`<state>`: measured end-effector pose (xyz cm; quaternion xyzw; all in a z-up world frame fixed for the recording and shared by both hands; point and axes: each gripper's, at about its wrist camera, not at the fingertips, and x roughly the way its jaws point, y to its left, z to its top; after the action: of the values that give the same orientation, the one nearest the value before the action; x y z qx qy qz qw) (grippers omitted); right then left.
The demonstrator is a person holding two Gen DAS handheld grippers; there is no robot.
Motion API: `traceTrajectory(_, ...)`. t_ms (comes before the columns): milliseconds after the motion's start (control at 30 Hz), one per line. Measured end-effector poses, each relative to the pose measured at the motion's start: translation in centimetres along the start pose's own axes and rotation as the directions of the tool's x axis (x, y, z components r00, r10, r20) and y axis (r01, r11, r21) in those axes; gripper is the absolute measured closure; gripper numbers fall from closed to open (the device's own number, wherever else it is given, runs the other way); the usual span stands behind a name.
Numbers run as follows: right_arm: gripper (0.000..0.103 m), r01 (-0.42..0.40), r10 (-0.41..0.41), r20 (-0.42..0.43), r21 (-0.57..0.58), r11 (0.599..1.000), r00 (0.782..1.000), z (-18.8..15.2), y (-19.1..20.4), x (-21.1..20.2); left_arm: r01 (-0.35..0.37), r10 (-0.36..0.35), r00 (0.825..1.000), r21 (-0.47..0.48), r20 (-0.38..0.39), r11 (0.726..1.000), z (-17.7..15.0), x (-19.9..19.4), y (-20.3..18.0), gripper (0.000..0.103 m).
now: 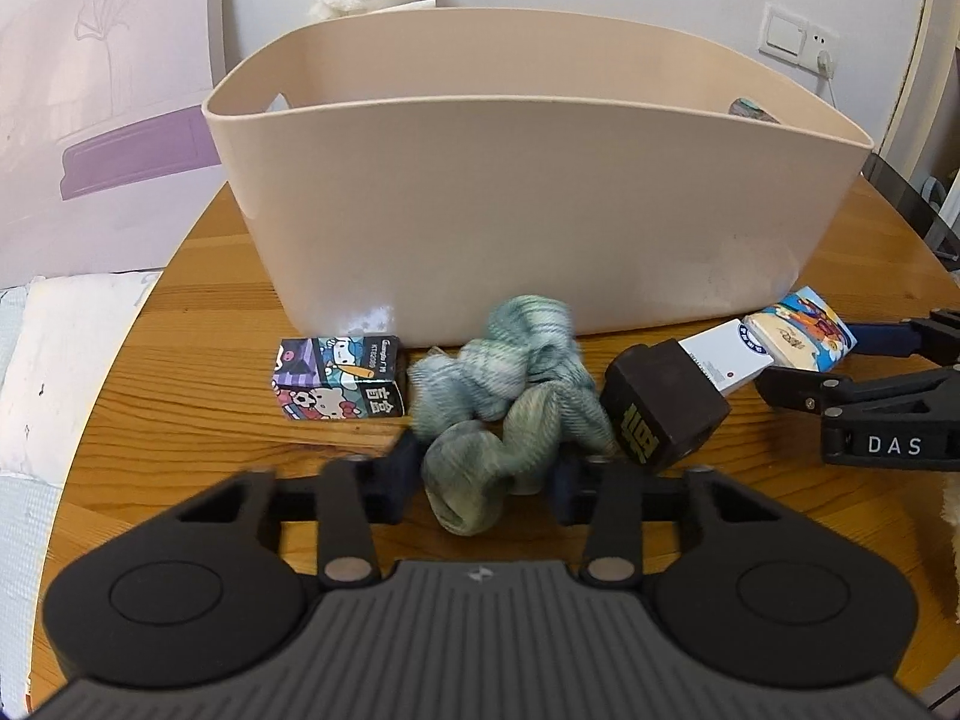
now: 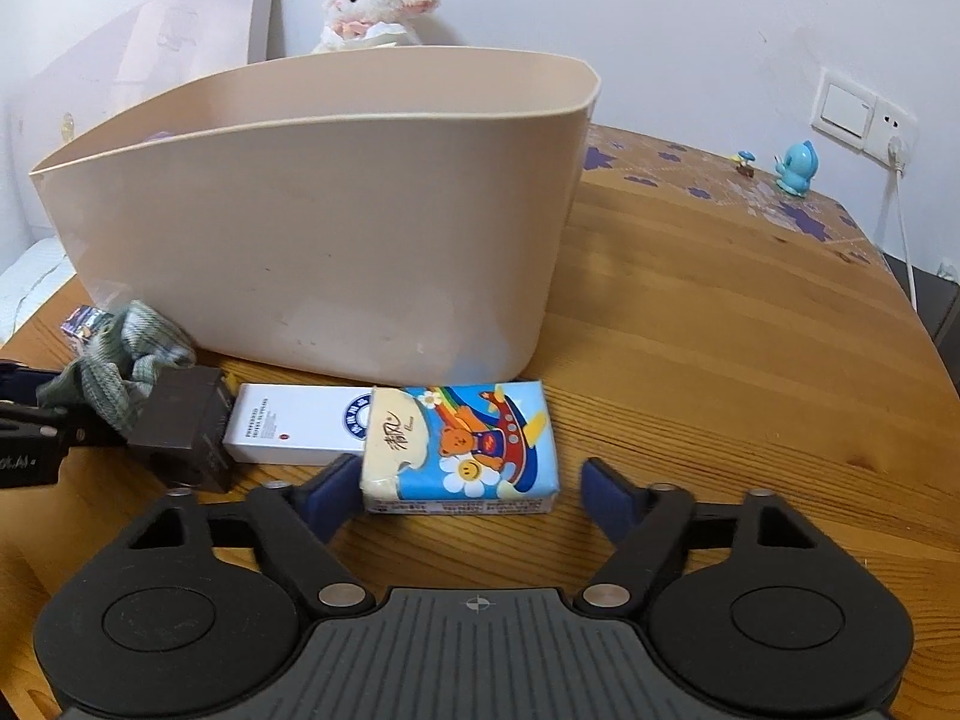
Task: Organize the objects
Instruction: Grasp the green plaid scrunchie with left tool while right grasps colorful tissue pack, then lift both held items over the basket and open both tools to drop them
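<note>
From the left wrist view, the beige tub [image 1: 528, 204] fills the middle of the wooden table [image 1: 198, 420], and everything to be sorted lies in a row along the tub's near wall. Left of that row sits a cartoon-printed little box [image 1: 339, 378]; next to it the green-grey sock bundle [image 1: 510, 396]; right of that a dark brown block [image 1: 663, 405] leaning against a white carton [image 1: 726, 357]. The left gripper [image 1: 486, 480] has its jaws set around the near end of the socks, blue pads at either side of the cloth; whether they actually pinch it I cannot tell. The table's rounded edge curves away left of the tub, with bare wood between. Something peeks over the tub's far right rim, too hidden to name.

From the right wrist view, the tissue pack [image 2: 462, 450] with the bear and plane lies in front of the tub, partly over the white carton [image 2: 294, 429]. The right gripper [image 2: 471, 495] stands wide, one pad touching the pack's left end, the other clear of its right end. Right of the tub lies broad open wood, unseen from the left. A plush lamb [image 2: 372, 6] sits behind the tub, its body cut off by the rim.
</note>
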<state>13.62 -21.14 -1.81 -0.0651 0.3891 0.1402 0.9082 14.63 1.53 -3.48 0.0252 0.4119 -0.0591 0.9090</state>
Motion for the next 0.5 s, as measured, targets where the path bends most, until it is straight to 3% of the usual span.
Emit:
traceTrajectory(33, 0.041, -0.005, 0.005, -0.002, -0.003, 1.0, 1.0, 0.0, 0.1, -0.2, 0.002, -0.002, 1.0, -0.003, 0.0, 1.0, 0.0, -0.1, 0.0, 0.072)
traceTrajectory(167, 0.043, 0.0, 0.0, -0.005, -0.018, 1.0, 1.0, -0.1, 0.5, -0.6, -0.001, 0.001, 1.0, -0.007, -0.002, 1.0, 0.1, -0.1, 0.1, 0.082)
traceTrajectory(500, 0.043, -0.015, 0.015, 0.016, -0.019, 1.0, 1.0, -0.3, 0.5, -3.3, -0.019, 0.02, 0.999, -0.021, 0.05, 1.0, 0.2, -2.5, 1.1, 0.083)
